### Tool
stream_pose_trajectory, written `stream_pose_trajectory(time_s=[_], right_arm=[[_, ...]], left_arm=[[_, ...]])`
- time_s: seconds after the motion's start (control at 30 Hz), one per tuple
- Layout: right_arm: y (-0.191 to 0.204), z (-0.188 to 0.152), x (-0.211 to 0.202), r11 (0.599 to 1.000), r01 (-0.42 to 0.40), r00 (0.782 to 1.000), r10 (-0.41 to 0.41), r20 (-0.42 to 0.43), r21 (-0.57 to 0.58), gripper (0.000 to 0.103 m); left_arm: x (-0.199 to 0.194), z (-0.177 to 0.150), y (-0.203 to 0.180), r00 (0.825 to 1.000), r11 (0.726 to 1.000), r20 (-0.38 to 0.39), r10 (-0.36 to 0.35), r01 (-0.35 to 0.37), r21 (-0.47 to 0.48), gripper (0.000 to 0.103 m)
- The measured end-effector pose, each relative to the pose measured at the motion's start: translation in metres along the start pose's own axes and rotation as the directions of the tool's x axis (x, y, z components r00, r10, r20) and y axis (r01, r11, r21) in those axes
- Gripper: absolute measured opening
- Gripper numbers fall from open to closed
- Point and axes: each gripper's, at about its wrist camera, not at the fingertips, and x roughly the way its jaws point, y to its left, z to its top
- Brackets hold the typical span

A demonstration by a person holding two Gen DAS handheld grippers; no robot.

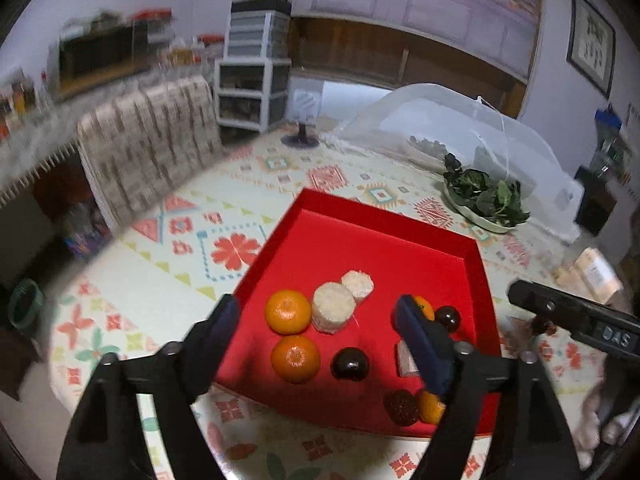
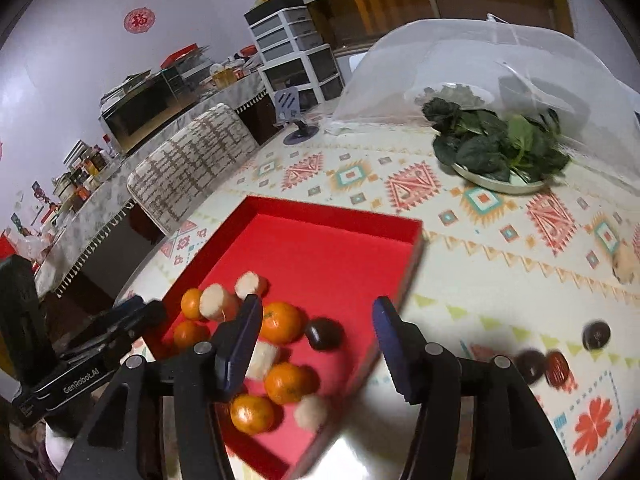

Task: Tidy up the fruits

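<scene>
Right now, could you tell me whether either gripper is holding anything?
Nothing is held: the left gripper and right gripper both stand open over the red tray.

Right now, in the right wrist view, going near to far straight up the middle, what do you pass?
Right gripper with open jaws → red tray holding oranges and dark fruit → patterned tablecloth → mesh food cover.

Indoor light is looking dim and bluish, fisheye edges are bending and darkening, and motion blur is smearing everything.
</scene>
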Motion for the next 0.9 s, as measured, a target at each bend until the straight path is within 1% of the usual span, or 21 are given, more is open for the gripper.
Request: stream_pose_trajectory(time_s=[0.03, 0.13, 0.23, 0.37, 0.47, 0.53, 0.6, 0.67, 0.73, 0.77, 0.8, 0.83, 0.9], right_arm=[[-0.003, -0.004, -0.004, 1.000, 0.006, 1.000, -0.006, 0.003, 0.007, 0.062], [-0.010, -0.015, -0.014, 0.999, 0.032, 0.999, -0.032, 0.011, 0.014, 0.067], [-0.014, -0.027, -0.024, 0.998, 0.064, 0.998, -0.064, 0.023, 0.006, 0.068], [-0.020, -0.042, -0.037, 0.995, 0.098, 0.994, -0.098, 0.039, -0.001, 0.072], [-0.022, -0.052, -0.044, 0.994, 0.109, 0.993, -0.109, 0.042, -0.006, 0.074], [-0.025, -0.060, -0.048, 0.993, 0.116, 0.992, -0.116, 0.044, -0.006, 0.074], [-0.028, -0.066, -0.053, 0.993, 0.121, 0.992, -0.121, 0.046, -0.001, 0.074], [-0.034, -0.071, -0.058, 0.992, 0.123, 0.991, -0.123, 0.051, 0.009, 0.074], [-0.038, -0.076, -0.063, 0.992, 0.124, 0.991, -0.125, 0.055, 0.022, 0.074], [-0.040, -0.077, -0.066, 0.992, 0.123, 0.990, -0.125, 0.059, 0.028, 0.074], [-0.042, -0.079, -0.068, 0.992, 0.123, 0.990, -0.125, 0.063, 0.032, 0.074], [-0.043, -0.080, -0.071, 0.992, 0.123, 0.990, -0.125, 0.067, 0.035, 0.074], [-0.042, -0.083, -0.076, 0.992, 0.121, 0.989, -0.124, 0.076, 0.035, 0.074]], left_arm=[[-0.003, -0.001, -0.005, 0.999, 1.000, 0.015, 0.028, -0.028, 0.012, 0.090], [-0.010, -0.002, -0.016, 0.994, 0.994, 0.046, 0.102, -0.103, 0.033, 0.096], [-0.012, -0.008, -0.028, 0.987, 0.987, 0.049, 0.151, -0.153, 0.043, 0.098], [-0.012, -0.019, -0.038, 0.990, 0.990, 0.016, 0.137, -0.137, 0.024, 0.098], [-0.011, -0.030, -0.048, 0.994, 0.994, -0.029, 0.108, -0.108, 0.012, 0.098], [-0.011, -0.039, -0.056, 0.994, 0.995, -0.050, 0.095, -0.094, 0.017, 0.098], [-0.015, -0.046, -0.066, 0.995, 0.995, -0.049, 0.093, -0.091, 0.035, 0.098], [-0.022, -0.049, -0.074, 0.995, 0.994, -0.024, 0.099, -0.097, 0.047, 0.098], [-0.036, -0.050, -0.080, 0.993, 0.993, 0.033, 0.109, -0.111, 0.050, 0.098], [-0.044, -0.051, -0.083, 0.990, 0.991, 0.070, 0.122, -0.126, 0.048, 0.098], [-0.055, -0.051, -0.086, 0.981, 0.987, 0.123, 0.152, -0.158, 0.041, 0.098], [-0.064, -0.051, -0.089, 0.970, 0.982, 0.165, 0.180, -0.188, 0.035, 0.102], [-0.081, -0.052, -0.093, 0.944, 0.970, 0.239, 0.227, -0.240, 0.026, 0.103]])
